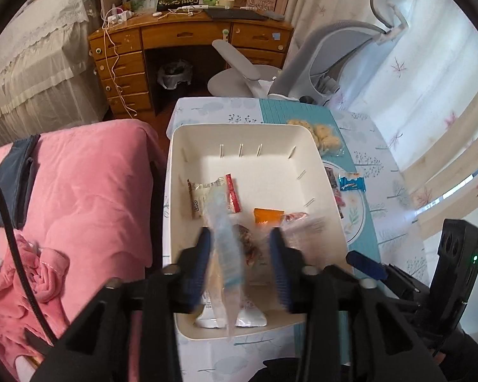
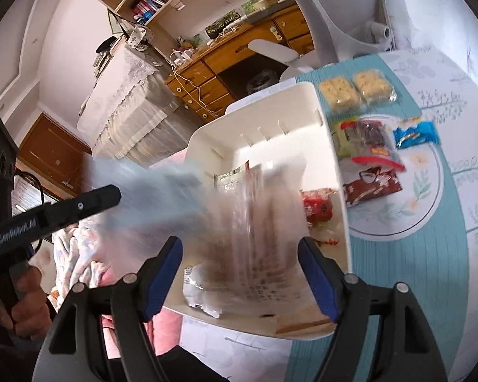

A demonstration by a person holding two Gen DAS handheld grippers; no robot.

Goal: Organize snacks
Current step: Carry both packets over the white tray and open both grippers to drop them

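A white bin [image 1: 326, 178] [image 2: 334, 172] stands on the table and holds several snack packets. My left gripper [image 1: 242, 248] hovers over the bin with its jaws apart; a clear packet with a blue edge [image 1: 226, 248] is blurred between them, touching neither pad. My right gripper [image 2: 239, 270] is open above the bin's near side, with a blurred clear packet [image 2: 258, 222] between its fingers. Two cracker packs [image 2: 357, 90], a red-topped snack bag [image 2: 366, 143], a blue packet [image 2: 416, 133] and a brown packet [image 2: 372, 184] lie on the table right of the bin.
A pink quilted bed [image 1: 89, 197] lies left of the table. A grey office chair [image 1: 318, 63] and a wooden desk [image 1: 188, 38] stand beyond it. The table carries a teal and white patterned cloth [image 2: 430, 238].
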